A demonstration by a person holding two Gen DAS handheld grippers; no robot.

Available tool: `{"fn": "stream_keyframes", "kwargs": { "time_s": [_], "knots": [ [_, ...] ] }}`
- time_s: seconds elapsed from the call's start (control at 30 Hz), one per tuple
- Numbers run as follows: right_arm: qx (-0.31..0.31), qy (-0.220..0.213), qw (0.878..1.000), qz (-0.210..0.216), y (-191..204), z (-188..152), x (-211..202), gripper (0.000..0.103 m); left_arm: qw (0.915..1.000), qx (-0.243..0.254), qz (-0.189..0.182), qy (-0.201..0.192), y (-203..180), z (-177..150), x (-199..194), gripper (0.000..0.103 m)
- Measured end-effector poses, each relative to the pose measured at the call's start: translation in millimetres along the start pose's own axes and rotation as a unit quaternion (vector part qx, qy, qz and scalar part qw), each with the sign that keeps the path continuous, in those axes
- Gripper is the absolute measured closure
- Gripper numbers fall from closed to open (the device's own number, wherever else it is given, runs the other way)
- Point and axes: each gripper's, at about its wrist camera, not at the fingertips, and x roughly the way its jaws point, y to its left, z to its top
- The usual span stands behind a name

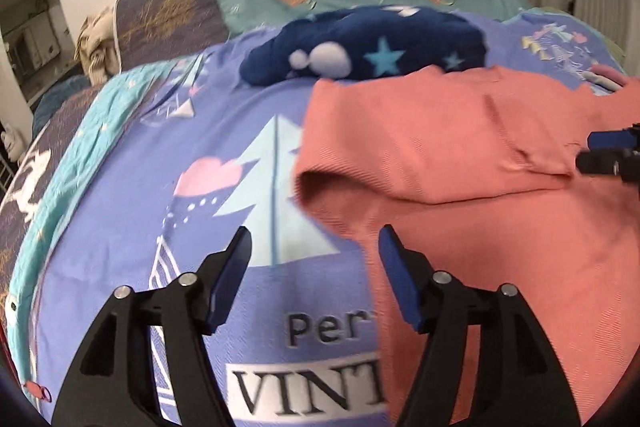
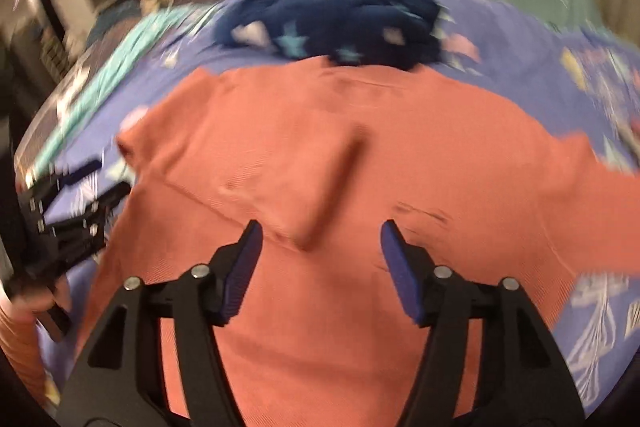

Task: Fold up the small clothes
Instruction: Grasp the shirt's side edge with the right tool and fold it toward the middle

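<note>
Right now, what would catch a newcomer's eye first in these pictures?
The coral top spread across the purple printed bedspread, one sleeve folded in over its middle. Behind it lies a bunched navy garment with stars. Both black tongs stand open, left tongs at the top's edge, right tongs over it.

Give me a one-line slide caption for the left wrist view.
Left gripper, jaws open and empty, above the salmon top's edge on the purple bedspread.
</note>
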Motion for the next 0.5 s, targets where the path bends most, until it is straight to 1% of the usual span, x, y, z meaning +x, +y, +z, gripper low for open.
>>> {"fn": "stream_keyframes", "kwargs": {
  "time_s": [0.07, 0.1, 0.13, 0.17, 0.2, 0.23, 0.3, 0.33, 0.4, 0.43, 0.5],
  "knots": [
    [-0.041, 0.002, 0.999, -0.009, 23.0, 2.9, 12.5, 0.040, 0.9998, -0.015, 0.007, 0.010, 6.3, 3.9, 10.1, 0.035],
    [-0.055, 0.001, 0.998, -0.021, 30.3, 4.0, 18.9, 0.042, 0.9996, -0.024, 0.007, 0.013, 9.1, 6.2, 14.4, 0.035],
    [-0.069, -0.003, 0.997, -0.046, 36.9, 5.5, 27.3, 0.045, 0.9994, -0.032, 0.006, 0.014, 11.0, 8.9, 18.0, 0.035],
    [-0.075, -0.007, 0.995, -0.064, 38.3, 6.4, 31.5, 0.059, 0.9991, -0.039, 0.006, 0.013, 12.6, 12.2, 22.9, 0.035],
    [-0.072, -0.012, 0.994, -0.081, 34.1, 8.2, 34.6, 0.084, 0.9989, -0.042, 0.010, 0.016, 12.7, 14.1, 26.6, 0.035],
    [-0.055, -0.013, 0.995, -0.079, 24.4, 8.6, 32.8, 0.091, 0.9987, -0.045, 0.013, 0.019, 11.9, 15.5, 29.6, 0.035],
    [0.011, -0.019, 0.998, -0.056, -4.8, 8.0, 21.7, 0.092, 0.9984, -0.049, 0.015, 0.022, 11.7, 14.3, 32.4, 0.035],
    [0.057, -0.027, 0.997, -0.048, -27.5, 4.4, 11.4, 0.092, 0.9985, -0.049, 0.015, 0.019, 11.4, 13.0, 32.1, 0.035],
    [0.117, -0.034, 0.992, -0.031, -63.4, -5.8, -3.2, 0.092, 0.9985, -0.048, 0.016, 0.018, 10.3, 12.2, 30.7, 0.035],
    [0.163, -0.029, 0.986, 0.005, -87.2, -14.2, -7.5, 0.092, 0.9986, -0.045, 0.019, 0.018, 8.8, 12.1, 30.6, 0.035],
    [0.215, -0.008, 0.975, 0.062, -112.6, -24.8, -6.5, 0.087, 0.9989, -0.036, 0.025, 0.016, 4.9, 11.9, 30.5, 0.035]
  ]
}}
